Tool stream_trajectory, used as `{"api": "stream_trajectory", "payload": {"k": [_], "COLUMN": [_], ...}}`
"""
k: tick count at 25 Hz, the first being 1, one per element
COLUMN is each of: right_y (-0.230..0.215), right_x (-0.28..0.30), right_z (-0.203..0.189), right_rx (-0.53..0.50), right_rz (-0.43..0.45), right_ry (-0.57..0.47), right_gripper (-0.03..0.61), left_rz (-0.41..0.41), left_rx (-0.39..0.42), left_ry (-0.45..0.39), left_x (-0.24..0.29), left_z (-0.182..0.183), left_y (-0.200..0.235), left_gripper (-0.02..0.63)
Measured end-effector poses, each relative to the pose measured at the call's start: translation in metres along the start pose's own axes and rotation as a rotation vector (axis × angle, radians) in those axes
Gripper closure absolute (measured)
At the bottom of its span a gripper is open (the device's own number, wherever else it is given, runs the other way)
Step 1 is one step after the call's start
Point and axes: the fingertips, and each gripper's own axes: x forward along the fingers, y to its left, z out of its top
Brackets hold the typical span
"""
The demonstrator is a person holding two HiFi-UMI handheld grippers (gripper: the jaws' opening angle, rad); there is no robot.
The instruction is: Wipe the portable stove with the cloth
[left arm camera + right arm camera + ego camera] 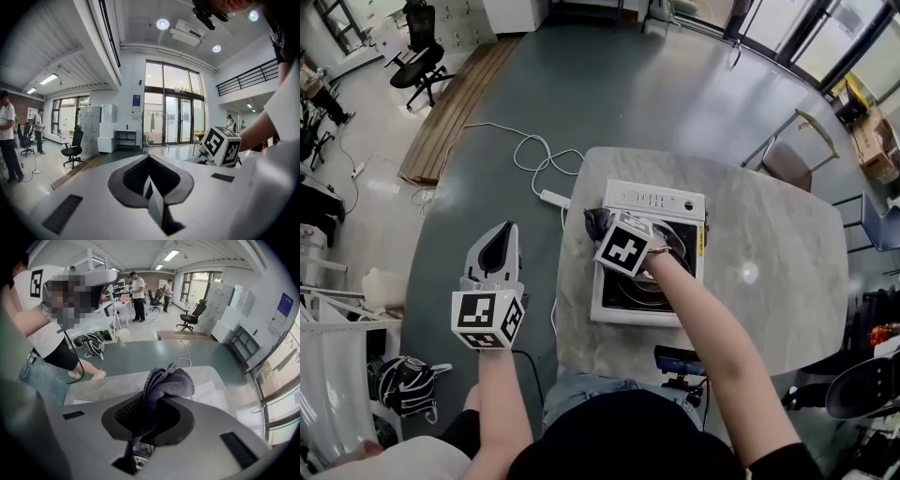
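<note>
While my right tool (607,232) is clenched on the dark cloth (596,223), the cloth sits bunched at the far-left corner of the stove (654,200) on the tabletop (769,244). Left tool (501,239) - jaws pressed together, nothing between - hangs off the tabletop's left side.

Portable stove (652,200) on the table (769,272), cloth (598,223) at its left edge, left gripper (508,228) beyond the table's left side

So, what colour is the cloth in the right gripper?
The cloth is dark grey; the right gripper view shows it best.
</note>
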Motion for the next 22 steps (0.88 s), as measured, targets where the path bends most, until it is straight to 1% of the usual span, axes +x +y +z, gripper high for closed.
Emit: {"api": "stream_trajectory", "payload": {"k": [3,6,7,9,11,15,17,22], "right_y": [-0.01,-0.02,-0.025,-0.039,-0.05,-0.058,-0.06,-0.06], "right_x": [0.002,0.005,0.005,0.005,0.005,-0.001,-0.007,-0.033], "right_z": [0.003,0.006,0.007,0.011,0.013,0.018,0.018,0.03], "right_rx": [-0.088,-0.142,-0.154,-0.163,-0.146,-0.115,-0.087,0.056], "right_rz": [-0.03,-0.051,-0.066,-0.129,-0.197,-0.258,-0.271,-0.253], "right_ry": [0.03,0.026,0.019,-0.006,-0.037,-0.093,-0.123,-0.249], "right_gripper": [0.514,0.514,0.514,0.514,0.512,0.512,0.512,0.512], "left_rz": [0.007,0.014,0.016,0.019,0.019,0.018,0.013,-0.005], "left_rx": [-0.002,-0.004,-0.005,-0.007,-0.007,-0.004,-0.002,0.007], "left_ry": [0.004,0.005,0.006,0.007,0.008,0.006,-0.001,-0.016], "left_x": [0.002,0.001,0.001,0.001,0.002,0.003,0.005,0.006], "left_z": [0.0,-0.001,-0.002,-0.002,-0.002,0.004,0.008,0.012], "left_y": [0.004,0.007,0.009,0.012,0.012,0.009,0.005,-0.001], "left_gripper": [0.603,0.603,0.603,0.603,0.603,0.603,0.603,0.603]}}
